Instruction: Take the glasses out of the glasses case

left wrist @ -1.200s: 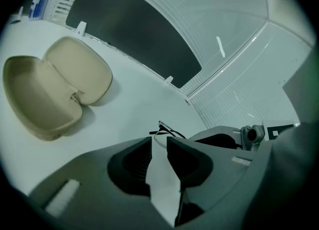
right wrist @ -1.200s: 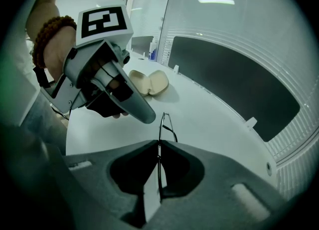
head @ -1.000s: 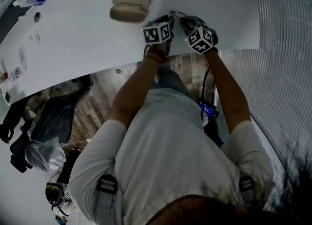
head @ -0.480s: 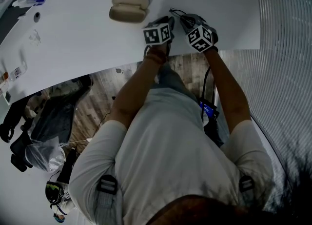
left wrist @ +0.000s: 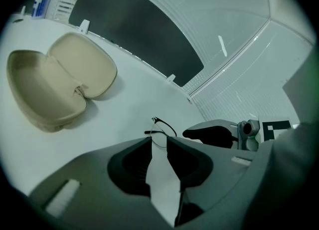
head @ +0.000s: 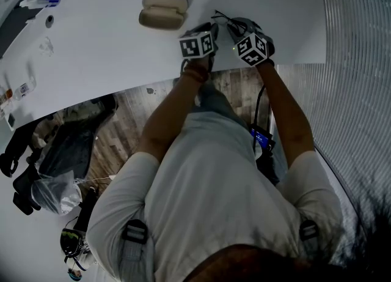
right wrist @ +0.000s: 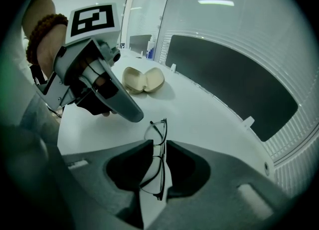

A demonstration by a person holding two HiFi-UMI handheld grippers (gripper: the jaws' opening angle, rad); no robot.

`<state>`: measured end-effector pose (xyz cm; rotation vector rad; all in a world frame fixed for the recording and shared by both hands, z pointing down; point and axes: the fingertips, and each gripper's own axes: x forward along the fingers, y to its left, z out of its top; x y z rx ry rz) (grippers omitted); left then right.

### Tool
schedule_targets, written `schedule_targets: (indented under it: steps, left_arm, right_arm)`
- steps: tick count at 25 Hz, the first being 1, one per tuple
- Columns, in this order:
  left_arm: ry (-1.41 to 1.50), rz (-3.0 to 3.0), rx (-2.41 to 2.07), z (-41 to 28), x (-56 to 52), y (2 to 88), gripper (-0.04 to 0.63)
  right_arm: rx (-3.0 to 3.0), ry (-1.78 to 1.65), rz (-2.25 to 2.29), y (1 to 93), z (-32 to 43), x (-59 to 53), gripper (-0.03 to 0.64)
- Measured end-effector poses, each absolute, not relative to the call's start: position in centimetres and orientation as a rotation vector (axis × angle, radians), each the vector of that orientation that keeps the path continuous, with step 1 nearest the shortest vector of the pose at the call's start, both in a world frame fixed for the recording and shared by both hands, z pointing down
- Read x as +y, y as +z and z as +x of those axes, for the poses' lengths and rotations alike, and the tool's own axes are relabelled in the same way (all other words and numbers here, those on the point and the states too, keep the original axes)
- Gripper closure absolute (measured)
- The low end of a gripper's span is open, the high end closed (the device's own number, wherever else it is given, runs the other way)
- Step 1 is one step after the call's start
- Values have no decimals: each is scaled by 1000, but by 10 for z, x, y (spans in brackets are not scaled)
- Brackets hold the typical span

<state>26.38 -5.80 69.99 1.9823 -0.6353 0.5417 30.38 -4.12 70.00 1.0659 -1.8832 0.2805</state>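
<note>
The glasses are seen out of the glasses case, resting on the white table near its front edge. In the right gripper view they are placed lengthwise in the gap between the jaws of the right gripper, one lens reaching past the fingertips. Those jaws have just been opening; a narrow gap is kept on both sides, and the thin dark frame is not seen to be pressed by the pads. The left gripper is held just beside the right one, tilted down at the table. Its jaws are spread apart, with only bare table shown between them and the glasses lying just beyond the tips. The beige case is laid open farther back on the table and to the left, both shell halves turned hollow side up, well apart from the glasses and from both grippers.
</note>
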Motion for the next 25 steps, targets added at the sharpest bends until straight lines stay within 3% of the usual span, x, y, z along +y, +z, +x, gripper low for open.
schedule_targets:
  steps: [5, 13, 25]
  left_arm:
    - [534, 2005, -631, 264, -58, 690, 497]
    - [490, 2070, -629, 255, -69, 640, 497]
    - [377, 2310, -695, 215, -100, 523, 528]
  right_arm:
    - [-1891, 275, 1111, 685, 304, -41, 537]
    - [-1949, 270, 1269, 632, 303, -53, 614]
    - [-2078, 216, 1540, 517, 275, -75, 614]
